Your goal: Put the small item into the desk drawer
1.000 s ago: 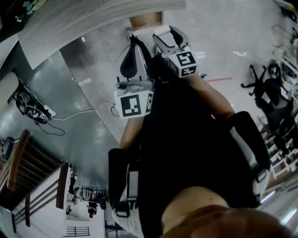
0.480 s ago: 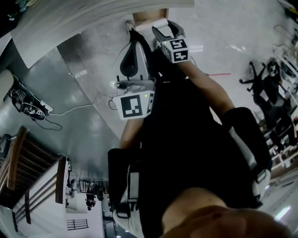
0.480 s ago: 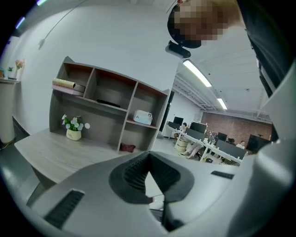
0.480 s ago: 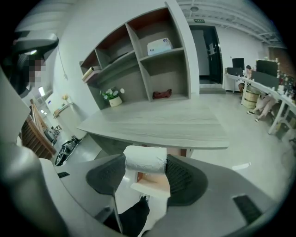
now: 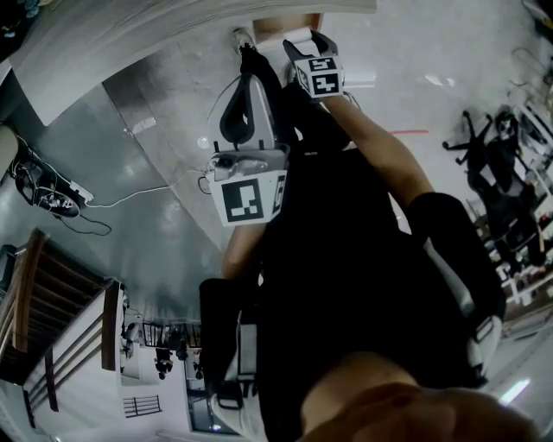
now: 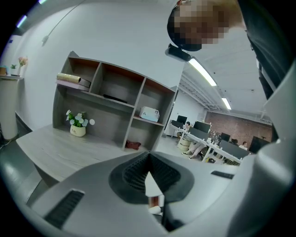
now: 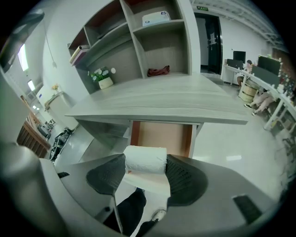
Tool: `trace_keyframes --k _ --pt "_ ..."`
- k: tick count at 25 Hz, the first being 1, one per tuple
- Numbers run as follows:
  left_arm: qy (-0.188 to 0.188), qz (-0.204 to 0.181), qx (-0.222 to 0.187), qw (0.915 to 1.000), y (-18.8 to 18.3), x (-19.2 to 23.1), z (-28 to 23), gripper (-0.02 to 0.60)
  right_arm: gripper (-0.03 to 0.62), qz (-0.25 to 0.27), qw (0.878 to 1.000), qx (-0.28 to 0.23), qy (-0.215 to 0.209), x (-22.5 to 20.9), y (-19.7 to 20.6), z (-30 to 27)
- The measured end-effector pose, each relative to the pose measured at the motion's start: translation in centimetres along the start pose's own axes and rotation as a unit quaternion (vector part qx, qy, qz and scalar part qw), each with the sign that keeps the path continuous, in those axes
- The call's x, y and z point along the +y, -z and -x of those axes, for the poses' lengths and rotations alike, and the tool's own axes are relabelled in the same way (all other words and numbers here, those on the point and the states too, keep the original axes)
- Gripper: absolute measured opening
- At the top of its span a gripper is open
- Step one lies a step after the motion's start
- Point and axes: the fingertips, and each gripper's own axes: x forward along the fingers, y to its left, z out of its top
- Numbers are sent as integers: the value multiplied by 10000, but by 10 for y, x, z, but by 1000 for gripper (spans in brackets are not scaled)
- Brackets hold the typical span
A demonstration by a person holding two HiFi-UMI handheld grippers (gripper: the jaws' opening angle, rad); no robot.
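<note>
A white paper roll is the small item, and my right gripper is shut on it, one jaw on each end. Just beyond and slightly above it, the desk drawer stands open under the grey desk top, its wooden inside showing. In the head view the right gripper holds the roll at the drawer's front. My left gripper hangs lower beside it, jaws together and holding nothing. In its own view the left gripper points up at the desk.
On the desk stands a shelf unit with a potted plant, a red item and a white box. The person's legs and shoe are below the roll. A cable lies on the floor at left; office chairs stand at right.
My right gripper has carried the roll forward, closer to the open drawer. The left gripper has stayed about where it was.
</note>
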Motion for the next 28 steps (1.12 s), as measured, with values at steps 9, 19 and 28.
trace_keyframes --k 9,19,28 --pt "-10 101 113 9999 11 11 -7 -9 270 -162 9989 406 163 -5 25 -48" --pt "61 225 208 9995 25 17 -22 -9 270 -282 9955 878 214 -11 57 -97" --pt "91 273 361 9989 37 22 -32 -9 270 -397 9915 1209 266 -15 70 -116"
